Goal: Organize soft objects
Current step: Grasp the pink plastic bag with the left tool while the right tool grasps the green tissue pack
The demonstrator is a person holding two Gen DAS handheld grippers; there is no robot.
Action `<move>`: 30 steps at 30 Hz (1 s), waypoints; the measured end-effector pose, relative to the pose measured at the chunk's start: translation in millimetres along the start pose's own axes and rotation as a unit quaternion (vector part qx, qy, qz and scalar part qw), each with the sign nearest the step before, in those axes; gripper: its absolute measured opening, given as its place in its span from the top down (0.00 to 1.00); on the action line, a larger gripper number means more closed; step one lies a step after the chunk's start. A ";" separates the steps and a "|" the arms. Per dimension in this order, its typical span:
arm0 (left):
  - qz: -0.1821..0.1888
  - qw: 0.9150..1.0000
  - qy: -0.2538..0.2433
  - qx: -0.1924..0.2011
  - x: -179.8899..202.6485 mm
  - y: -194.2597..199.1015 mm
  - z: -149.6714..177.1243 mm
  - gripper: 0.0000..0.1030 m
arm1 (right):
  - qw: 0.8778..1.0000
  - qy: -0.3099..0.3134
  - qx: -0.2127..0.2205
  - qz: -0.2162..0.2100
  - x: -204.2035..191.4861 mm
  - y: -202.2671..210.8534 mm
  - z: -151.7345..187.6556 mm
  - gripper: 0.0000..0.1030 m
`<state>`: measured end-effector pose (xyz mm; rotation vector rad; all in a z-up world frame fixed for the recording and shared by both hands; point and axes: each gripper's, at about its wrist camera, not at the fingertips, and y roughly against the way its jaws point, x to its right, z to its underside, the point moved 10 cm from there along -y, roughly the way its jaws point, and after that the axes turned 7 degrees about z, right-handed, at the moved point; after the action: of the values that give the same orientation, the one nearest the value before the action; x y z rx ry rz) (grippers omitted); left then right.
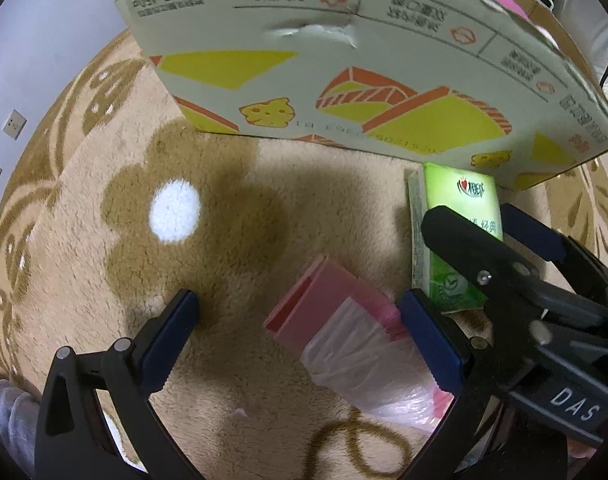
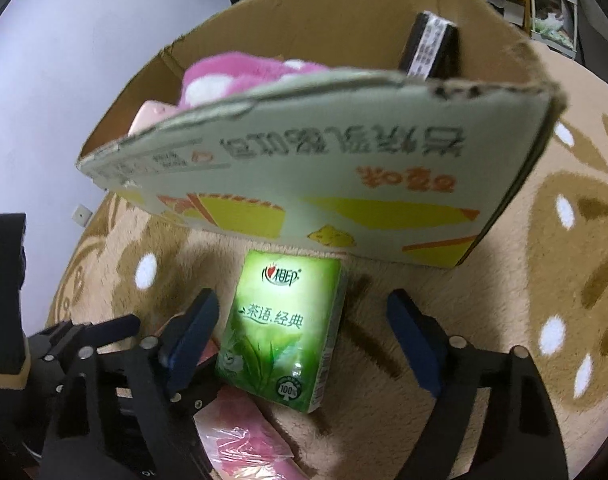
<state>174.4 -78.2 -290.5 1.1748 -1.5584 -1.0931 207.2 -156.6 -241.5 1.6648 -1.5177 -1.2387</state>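
The green tissue pack [image 2: 281,330] lies flat on the carpet [image 2: 484,300], its far end just beside the cardboard box [image 2: 304,176]. The right gripper [image 2: 299,344] straddles it, jaws spread wide, pads clear of both sides. Just beside the pack, a pink plastic-wrapped packet [image 1: 344,332] lies between the spread jaws of the left gripper [image 1: 304,320], not clamped; its near end is cut off by the gripper frame. Inside the box, a pink plush item [image 2: 239,74] and a dark object [image 2: 428,46] are mostly hidden behind the box wall.
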 end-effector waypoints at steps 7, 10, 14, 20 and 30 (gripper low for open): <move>-0.041 0.998 -0.039 -0.009 17.9 -17.0 8.3 0.02 | 0.999 0.026 -0.014 0.023 -6.9 -10.2 5.1 0.32; -0.042 0.998 -0.038 -0.012 22.9 -18.9 10.4 0.02 | 0.999 0.025 -0.014 0.028 -5.4 -10.8 4.4 0.37; -0.048 0.998 -0.038 -0.016 27.8 -16.3 15.0 0.02 | 0.999 0.025 -0.015 0.028 -5.3 -11.3 3.7 0.37; -0.056 0.998 -0.023 -0.019 37.7 -13.5 19.6 0.03 | 0.999 0.031 -0.011 0.035 -5.5 -7.5 5.2 0.40; -0.051 0.997 -0.004 -0.062 36.9 -14.2 44.1 0.07 | 0.997 0.059 -0.015 0.045 -9.4 0.0 12.4 0.42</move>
<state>128.5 -110.5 -309.4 1.1765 -1.4285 -1.2449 196.7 -145.4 -244.3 1.6031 -1.4773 -1.0912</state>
